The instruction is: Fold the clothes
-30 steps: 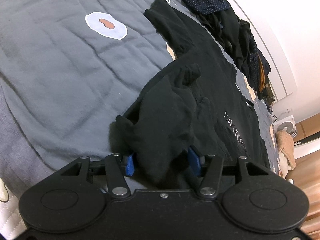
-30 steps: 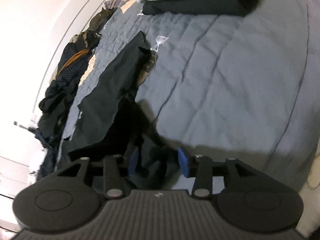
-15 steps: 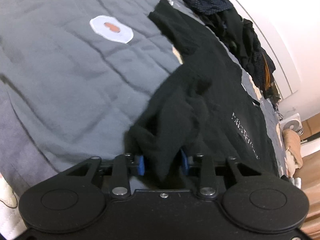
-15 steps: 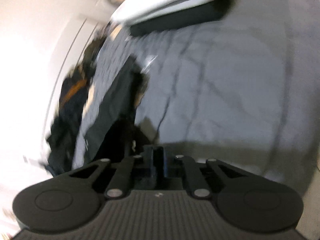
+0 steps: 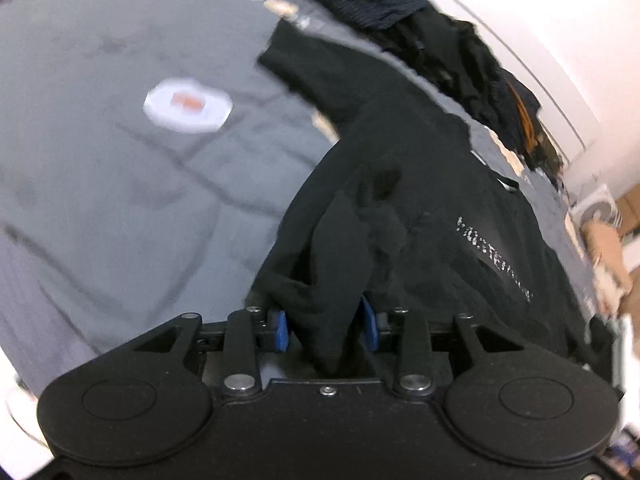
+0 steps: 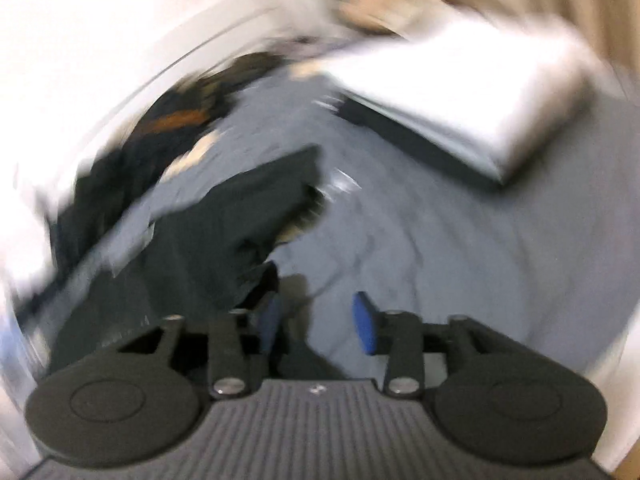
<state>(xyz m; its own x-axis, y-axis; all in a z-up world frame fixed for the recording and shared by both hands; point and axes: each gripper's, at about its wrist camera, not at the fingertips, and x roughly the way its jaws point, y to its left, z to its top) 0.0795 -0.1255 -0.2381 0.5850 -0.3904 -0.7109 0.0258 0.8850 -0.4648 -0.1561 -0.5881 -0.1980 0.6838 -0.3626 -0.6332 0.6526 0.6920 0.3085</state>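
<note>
A black T-shirt [image 5: 420, 184] with pale lettering lies spread on a grey quilt [image 5: 120, 200]. My left gripper [image 5: 326, 328] is shut on a bunched fold of its near edge, and the cloth fills the gap between the blue pads. In the blurred right wrist view the same T-shirt [image 6: 224, 220] lies to the left. My right gripper [image 6: 317, 322] is open just beside its edge, over the quilt [image 6: 440, 260]. A dark flap of cloth touches its left finger [image 6: 268, 322]; nothing is pinched between the pads.
A heap of dark clothes [image 5: 460, 52] runs along the far wall. A white patch with an orange mark [image 5: 188, 106] is on the quilt. A folded stack of white and dark garments [image 6: 480, 96] sits at the far right. A small white fan [image 5: 596, 204] stands beyond the bed.
My left gripper closed on the shirt's bunched edge and keeps hold, shifting slightly. My right gripper shut half a second ago, has since opened, and is swinging fast, blurring its view.
</note>
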